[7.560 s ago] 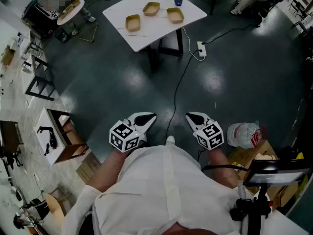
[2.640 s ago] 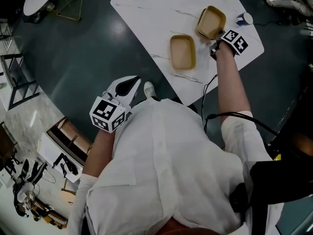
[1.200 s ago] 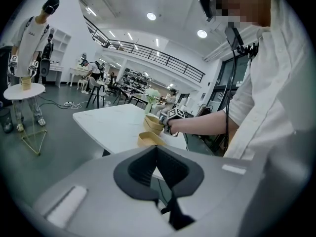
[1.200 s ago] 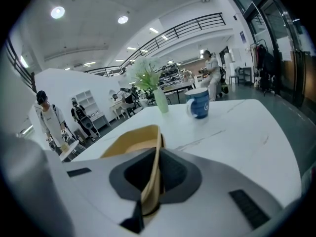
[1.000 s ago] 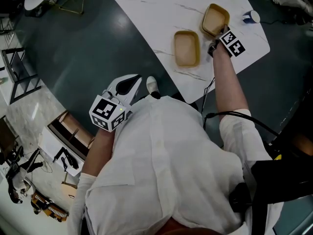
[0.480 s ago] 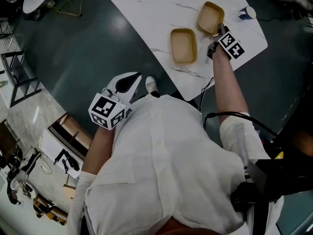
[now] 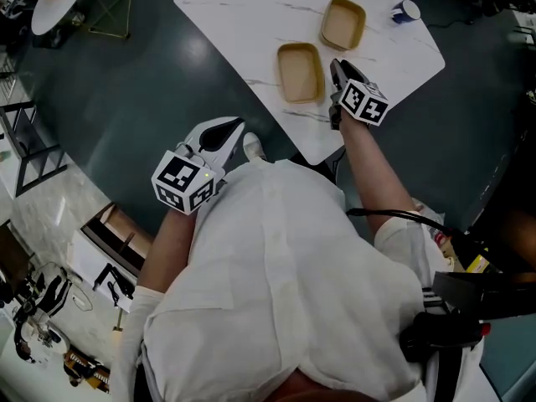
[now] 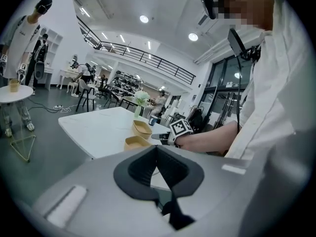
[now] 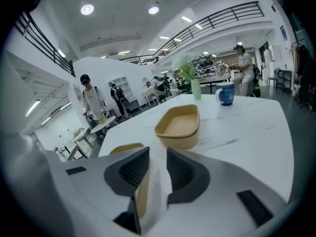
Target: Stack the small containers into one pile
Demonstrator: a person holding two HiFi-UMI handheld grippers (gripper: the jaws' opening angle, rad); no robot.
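Since half a second before, the right tongs point(image 7: 336, 65) had come back from the far container point(image 7: 343, 23) toward the person and hung just beside the right edge of the near container point(image 7: 300, 72), low over the white marbled counter point(image 7: 243, 15). Seen along its own length, the right tongs point(image 9: 157, 154) stood slightly spread, with a narrow gap and nothing pinched in it. Through that gap showed bare counter and a strip of the near container point(image 9: 124, 149), whose rim also peeked out to the left of the left-hand jaw; whether metal touched the container could not be told. Both containers were tan, shallow and rounded at the corners, and they sat apart on the counter, one nearer the person and one farther off. The far container point(image 9: 178, 122) sat upright beyond the tongs, and a blue cup point(image 9: 225, 94) stood behind it toward the counter's far corner. The left tongs point(image 7: 234, 126) were held off the counter altogether, close to the person's white shirt point(image 7: 285, 283) and above the dark floor point(image 7: 126, 115). In their own view the left tongs point(image 8: 157, 148) had their tips pressed together and were empty, and past them the counter's edge and both containers lay well away.
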